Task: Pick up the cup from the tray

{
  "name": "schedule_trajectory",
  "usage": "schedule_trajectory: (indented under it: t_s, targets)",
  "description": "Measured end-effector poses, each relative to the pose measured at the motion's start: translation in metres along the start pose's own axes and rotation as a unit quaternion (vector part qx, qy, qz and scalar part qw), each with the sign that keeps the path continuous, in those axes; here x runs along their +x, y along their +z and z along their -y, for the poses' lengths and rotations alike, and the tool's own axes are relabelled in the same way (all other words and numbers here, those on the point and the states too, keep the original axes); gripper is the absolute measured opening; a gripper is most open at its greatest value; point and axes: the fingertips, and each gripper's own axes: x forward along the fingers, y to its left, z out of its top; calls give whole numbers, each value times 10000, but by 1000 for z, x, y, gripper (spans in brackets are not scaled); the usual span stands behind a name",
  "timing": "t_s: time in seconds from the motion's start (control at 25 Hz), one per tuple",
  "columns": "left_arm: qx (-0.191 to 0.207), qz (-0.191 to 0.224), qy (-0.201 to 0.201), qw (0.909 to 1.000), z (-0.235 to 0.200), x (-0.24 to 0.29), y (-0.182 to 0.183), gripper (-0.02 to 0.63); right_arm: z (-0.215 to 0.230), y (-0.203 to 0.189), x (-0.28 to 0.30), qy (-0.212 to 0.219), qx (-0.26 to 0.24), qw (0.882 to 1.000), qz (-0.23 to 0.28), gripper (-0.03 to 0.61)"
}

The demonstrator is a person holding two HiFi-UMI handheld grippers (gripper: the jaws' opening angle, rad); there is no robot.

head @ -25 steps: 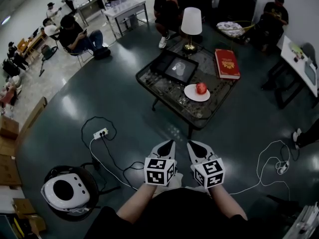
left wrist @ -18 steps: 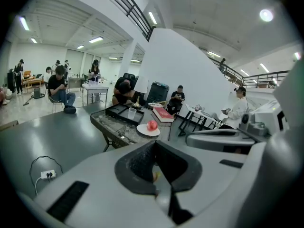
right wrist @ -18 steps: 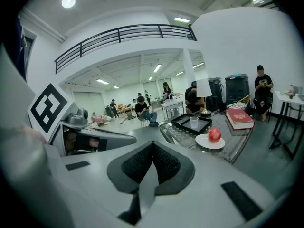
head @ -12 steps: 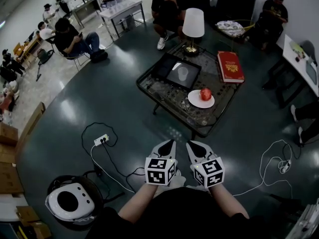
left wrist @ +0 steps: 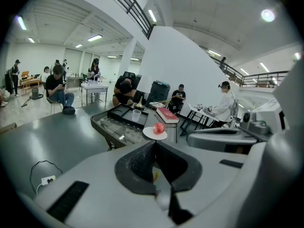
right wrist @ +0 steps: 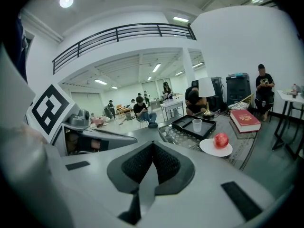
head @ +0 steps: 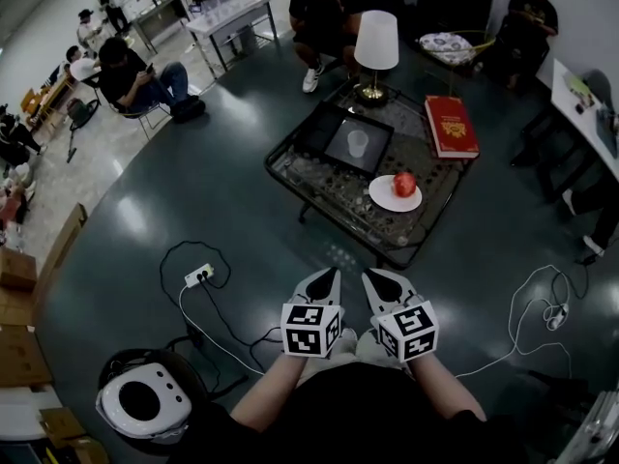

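Observation:
A clear plastic cup (head: 358, 143) stands upright in a black tray (head: 331, 124) on a low glass coffee table (head: 319, 177); the cup (left wrist: 137, 115) shows in the left gripper view and the cup (right wrist: 197, 125) in the right gripper view. My left gripper (head: 325, 277) and right gripper (head: 375, 280) are held side by side close to my body, well short of the table. Both have their jaws shut with nothing between them. The left gripper (left wrist: 154, 144) and right gripper (right wrist: 153, 144) both point toward the table.
On the table also sit a white plate (head: 383, 199) with a red apple (head: 404, 184), a red book (head: 452, 126) and a white lamp (head: 375, 42). A power strip (head: 198, 275) and cables lie on the floor at left, a white device (head: 140, 401) below. Several people sit around.
The view has shifted slightly: the table and its objects sit a little further right and lower in the picture than a second ago. Both grippers keep their place and stay shut.

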Motion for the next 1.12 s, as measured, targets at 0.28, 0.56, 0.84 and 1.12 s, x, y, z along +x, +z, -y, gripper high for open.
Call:
schedule_trajectory:
  t_s: [0.28, 0.56, 0.84, 1.12]
  targets:
    - [27, -25, -77, 10000, 3, 16, 6, 9, 17, -2, -1, -168, 8, 9998, -120, 11]
    - [22, -93, -47, 9999, -2, 45, 17, 9, 40, 10, 21, -100, 25, 9999, -102, 11]
    - [-19, -128, -107, 9999, -9, 90, 41, 9, 85, 32, 52, -97, -23, 9999, -141, 11]
    - [-21, -238, -67, 9997, -14, 132, 62, 9, 127, 52, 73, -134, 22, 9997, -199, 11]
